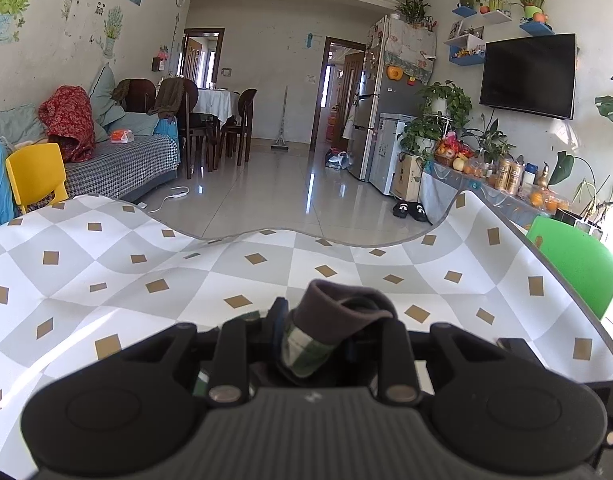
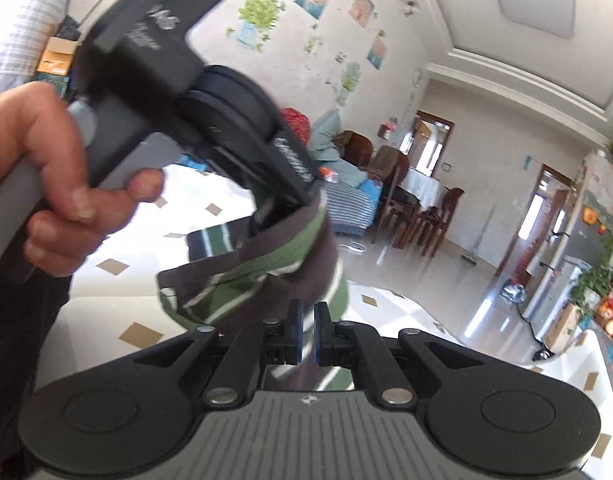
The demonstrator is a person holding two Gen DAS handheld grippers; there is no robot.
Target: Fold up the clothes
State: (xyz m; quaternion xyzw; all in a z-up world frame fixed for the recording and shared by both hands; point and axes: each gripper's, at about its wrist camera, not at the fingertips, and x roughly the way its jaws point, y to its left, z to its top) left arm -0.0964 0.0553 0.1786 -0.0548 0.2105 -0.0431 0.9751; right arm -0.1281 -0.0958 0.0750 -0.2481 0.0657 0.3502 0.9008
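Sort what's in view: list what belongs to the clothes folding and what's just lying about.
For the job:
striped garment
left claw, shut on the striped garment
right claw
checkered tablecloth

Lying about:
yellow chair
green chair
black slippers
red quilt

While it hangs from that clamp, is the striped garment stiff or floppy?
Probably floppy: the striped garment sags and folds below the left hand-held gripper, whose own camera shows cloth bunched between its fingers. It looks light, held by one pinch. The right hand-held gripper looks nearly shut, seemingly gripping nothing.
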